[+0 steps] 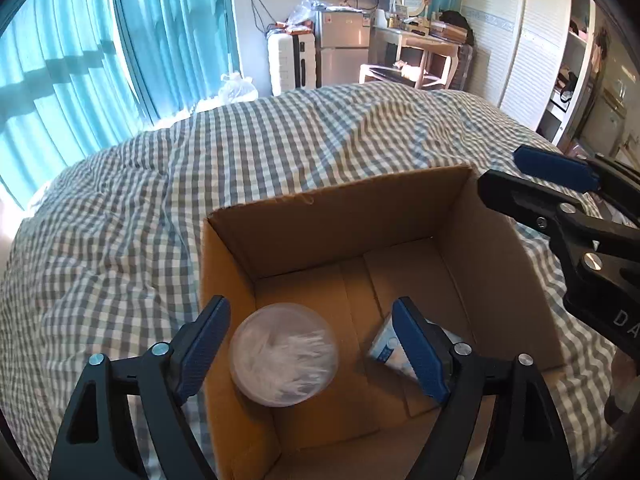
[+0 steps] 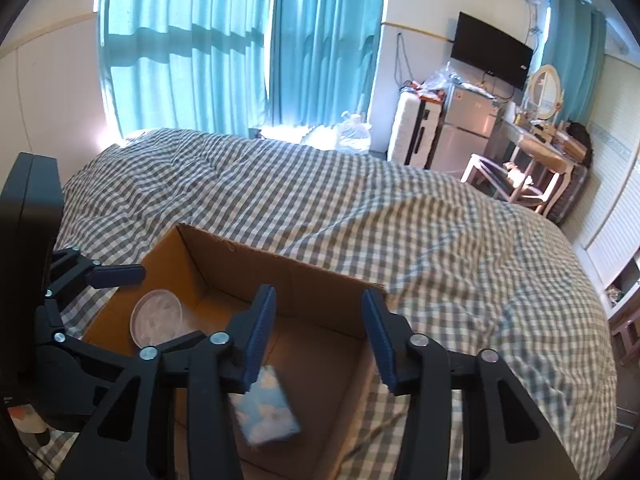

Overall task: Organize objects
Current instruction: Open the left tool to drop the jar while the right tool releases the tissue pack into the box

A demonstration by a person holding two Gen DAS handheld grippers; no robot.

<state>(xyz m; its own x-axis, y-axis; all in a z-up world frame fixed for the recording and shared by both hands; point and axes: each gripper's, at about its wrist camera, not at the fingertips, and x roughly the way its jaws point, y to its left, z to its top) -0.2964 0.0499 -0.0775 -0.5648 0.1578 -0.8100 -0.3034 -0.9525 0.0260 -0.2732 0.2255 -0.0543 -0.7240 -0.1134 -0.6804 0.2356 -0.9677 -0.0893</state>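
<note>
An open cardboard box (image 1: 500, 264) sits on the checked bedcover; it also shows in the right wrist view (image 2: 320, 280). Inside lie a round clear plastic tub (image 1: 283, 354) (image 2: 157, 317) with white contents and a blue and white tissue pack (image 1: 390, 350) (image 2: 267, 410). My left gripper (image 1: 316, 346) is open above the box, its fingers on either side of the tub without touching it. My right gripper (image 2: 318, 340) is open and empty above the box's right side, with the tissue pack below its left finger. The right gripper shows in the left wrist view (image 1: 532, 176).
The grey and white checked bedcover (image 1: 120, 220) (image 2: 440, 220) spreads around the box. Blue curtains (image 2: 224, 48) hang behind the bed. A suitcase (image 1: 290, 62), small fridge (image 1: 344, 48), dressing table (image 1: 424, 40) and wardrobe (image 1: 536, 48) stand beyond the bed.
</note>
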